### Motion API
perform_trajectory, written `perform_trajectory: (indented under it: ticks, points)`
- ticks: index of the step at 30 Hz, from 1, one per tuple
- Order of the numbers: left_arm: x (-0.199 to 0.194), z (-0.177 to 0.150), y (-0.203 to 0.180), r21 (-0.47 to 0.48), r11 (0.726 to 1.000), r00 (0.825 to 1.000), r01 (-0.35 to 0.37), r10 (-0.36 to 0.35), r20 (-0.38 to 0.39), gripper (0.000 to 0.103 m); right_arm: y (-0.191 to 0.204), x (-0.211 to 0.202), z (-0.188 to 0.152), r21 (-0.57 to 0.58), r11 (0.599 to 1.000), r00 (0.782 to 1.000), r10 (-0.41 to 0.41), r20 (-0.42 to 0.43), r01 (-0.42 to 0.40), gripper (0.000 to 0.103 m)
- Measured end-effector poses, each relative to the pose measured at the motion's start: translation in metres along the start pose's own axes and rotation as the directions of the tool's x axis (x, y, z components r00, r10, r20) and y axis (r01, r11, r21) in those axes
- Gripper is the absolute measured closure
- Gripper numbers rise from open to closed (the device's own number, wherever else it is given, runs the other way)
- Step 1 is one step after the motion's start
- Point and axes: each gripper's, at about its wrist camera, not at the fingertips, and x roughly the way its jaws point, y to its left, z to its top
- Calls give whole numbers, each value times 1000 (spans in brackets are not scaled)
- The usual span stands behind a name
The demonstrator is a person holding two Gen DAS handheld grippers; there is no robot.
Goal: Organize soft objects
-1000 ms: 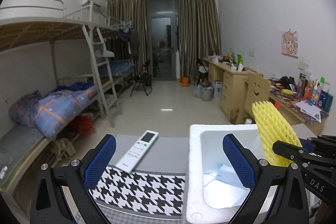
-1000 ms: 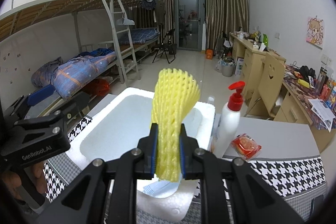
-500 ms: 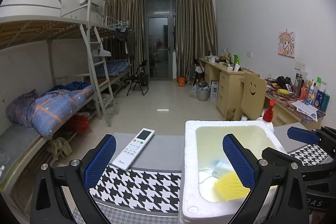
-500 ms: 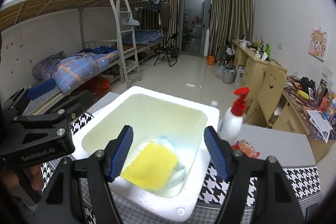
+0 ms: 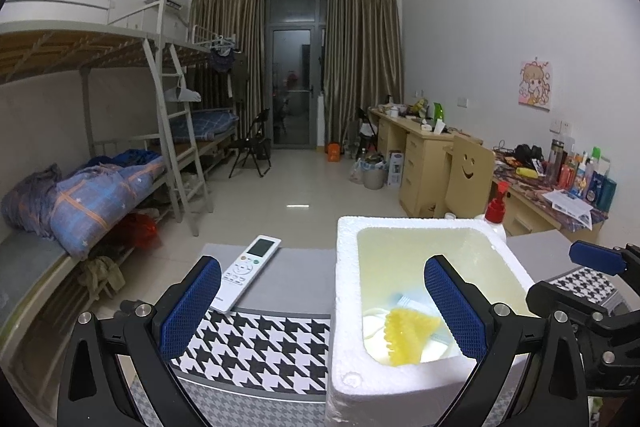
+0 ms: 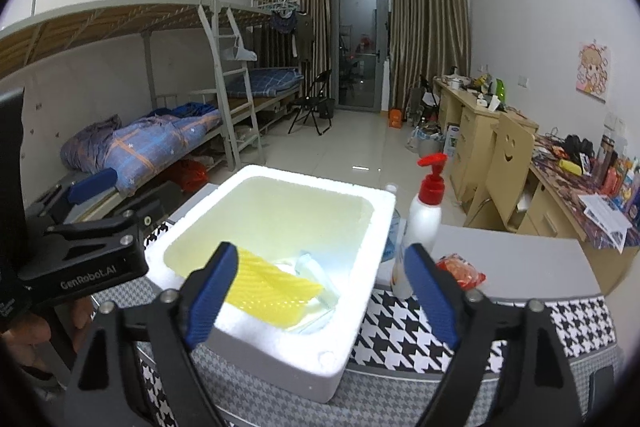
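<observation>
One yellow foam net [image 6: 269, 287] is lying flat in the one white foam box [image 6: 352, 311], right ahead of your right tongs [image 6: 320, 297], on top of a clear bag. Its long side runs left to right across the box floor. Your right tongs are opening with nothing in them; your left tongs [image 5: 322, 311] are spread wide and empty too. One remote [image 5: 248, 271] sits just past the left tongs on the worktop [image 5: 276, 341], and one pump bottle [image 6: 423, 223] beside the box.
</observation>
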Motion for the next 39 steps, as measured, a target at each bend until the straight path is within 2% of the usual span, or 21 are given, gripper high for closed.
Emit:
perform_trajectory:
  ticks: [18,39]
  points:
    - [-54,-12,-12,-16,997,997,74,-74,23,1,-9,-41,-20,24,999,998,-36,52,35,12]
    - [-104,-43,-37,31,987,984,161,-163,67,1,-21,-93,-62,74,995,991,-72,109,64,12]
